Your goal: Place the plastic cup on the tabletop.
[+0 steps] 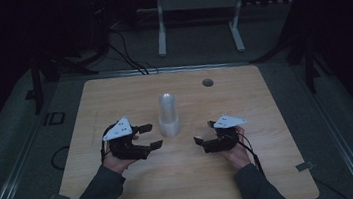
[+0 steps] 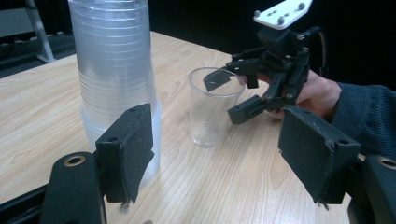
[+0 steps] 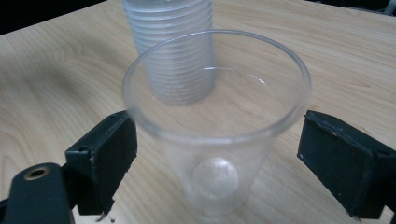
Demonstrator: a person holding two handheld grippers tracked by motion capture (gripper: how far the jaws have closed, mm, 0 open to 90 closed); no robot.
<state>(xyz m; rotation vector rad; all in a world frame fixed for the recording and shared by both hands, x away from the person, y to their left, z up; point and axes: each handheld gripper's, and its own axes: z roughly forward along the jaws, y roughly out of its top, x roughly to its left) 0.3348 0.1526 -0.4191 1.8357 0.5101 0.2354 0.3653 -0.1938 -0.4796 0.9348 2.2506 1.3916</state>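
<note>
Plainly unlabelled, a clear cup (image 3: 217, 135) stands between the right gripper's (image 3: 217, 163) wide jaws; the left gripper (image 2: 219, 154) gapes too.

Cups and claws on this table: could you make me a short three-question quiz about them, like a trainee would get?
1. True or false: the single cup stands upright on the table.
2. The right claw is: A) shut on the cup, B) open around the cup, C) far from the cup.
3. Fill in: beside the single cup stands a tall ____ of clear cups.

Key: 1 true. 2 B, with both jaws apart from the cup's sides. 3 stack; the left claw is open beside it.
</note>
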